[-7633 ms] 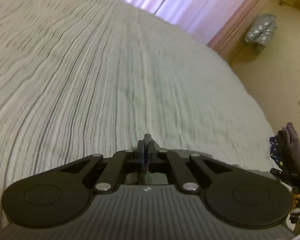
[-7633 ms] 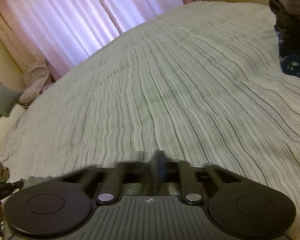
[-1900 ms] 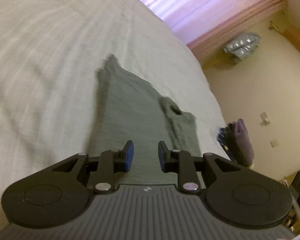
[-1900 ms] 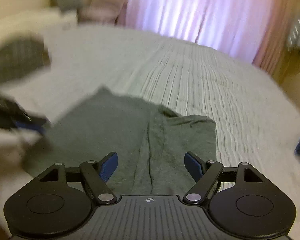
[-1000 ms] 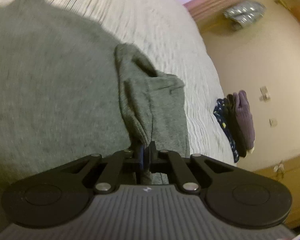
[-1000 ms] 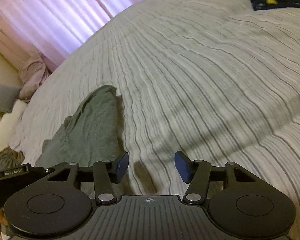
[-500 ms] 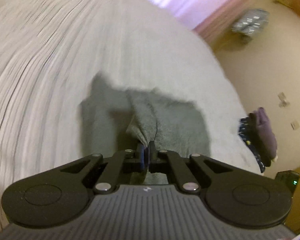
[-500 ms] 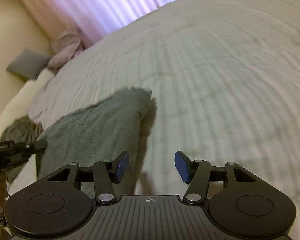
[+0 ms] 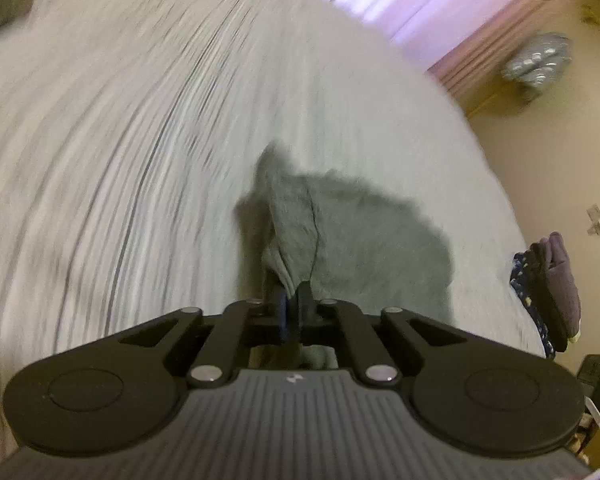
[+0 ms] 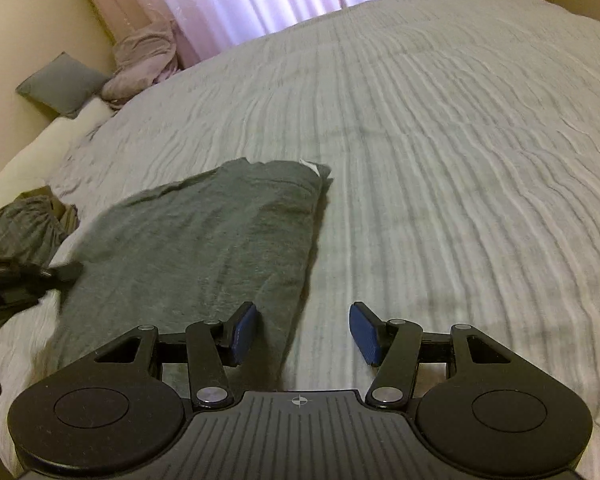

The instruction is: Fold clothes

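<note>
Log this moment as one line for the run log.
left gripper: jaws opening, grey garment edge between | right gripper: open, empty | bed

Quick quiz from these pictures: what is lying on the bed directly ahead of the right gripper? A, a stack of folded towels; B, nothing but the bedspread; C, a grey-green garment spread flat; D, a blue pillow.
C: in the right wrist view a grey-green garment lies spread on the striped bedspread, its near edge running between the wide-apart blue pads of the right gripper, which grip nothing.
</note>
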`<state>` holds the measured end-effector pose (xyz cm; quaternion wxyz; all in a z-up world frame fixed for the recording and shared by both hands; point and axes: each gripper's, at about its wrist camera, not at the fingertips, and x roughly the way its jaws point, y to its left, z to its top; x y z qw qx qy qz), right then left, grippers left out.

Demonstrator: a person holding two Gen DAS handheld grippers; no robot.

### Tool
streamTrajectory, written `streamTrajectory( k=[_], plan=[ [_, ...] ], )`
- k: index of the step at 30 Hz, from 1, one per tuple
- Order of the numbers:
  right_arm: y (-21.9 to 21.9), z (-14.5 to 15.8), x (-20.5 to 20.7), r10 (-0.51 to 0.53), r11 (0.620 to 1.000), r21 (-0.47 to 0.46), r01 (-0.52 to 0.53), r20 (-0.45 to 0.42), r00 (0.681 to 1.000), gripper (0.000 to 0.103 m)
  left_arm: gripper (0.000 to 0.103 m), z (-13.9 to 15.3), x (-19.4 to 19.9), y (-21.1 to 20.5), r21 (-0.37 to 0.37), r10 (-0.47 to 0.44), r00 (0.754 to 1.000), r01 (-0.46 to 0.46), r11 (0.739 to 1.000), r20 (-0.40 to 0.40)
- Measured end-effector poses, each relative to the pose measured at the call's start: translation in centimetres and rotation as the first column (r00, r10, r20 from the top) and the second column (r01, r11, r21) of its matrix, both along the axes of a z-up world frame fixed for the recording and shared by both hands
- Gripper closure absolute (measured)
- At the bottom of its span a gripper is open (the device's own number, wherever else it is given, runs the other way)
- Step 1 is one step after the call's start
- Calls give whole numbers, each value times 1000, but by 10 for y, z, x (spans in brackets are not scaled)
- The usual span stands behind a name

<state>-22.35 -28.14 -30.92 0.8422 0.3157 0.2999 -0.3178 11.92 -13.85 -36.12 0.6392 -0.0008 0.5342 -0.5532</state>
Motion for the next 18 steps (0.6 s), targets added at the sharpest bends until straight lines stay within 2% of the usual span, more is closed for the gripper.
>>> streamTrajectory(
  k=[3,5,9,12,15,18],
  plan=[
    [15,6,-3,15,997,-80,-17,-19,1000,47,89,0,3,24,-36,58,998,-60,998,-37],
    [29,14,-13,27,988,-153,-29,-13,1000,47,89,5,3,47,-56,89,995,-92,994,-43],
    [73,30,-36,106,950,-295,-103,-6,994,46,77,8,2,107,-63,139,985,-146,987,-99],
    [116,33,-43,209,897,-384,-218,-66,976,46,76,-3,-14,136,-49,160,963,-175,983,-216],
    [155,30,-35,297,817,-464,-343,-172,939,47,75,-15,-28,151,-49,189,928,-216,975,-321],
    [179,18,-21,341,741,-508,-439,-279,898,47,75,-29,-36,151,-41,249,903,-280,959,-350]
  ],
)
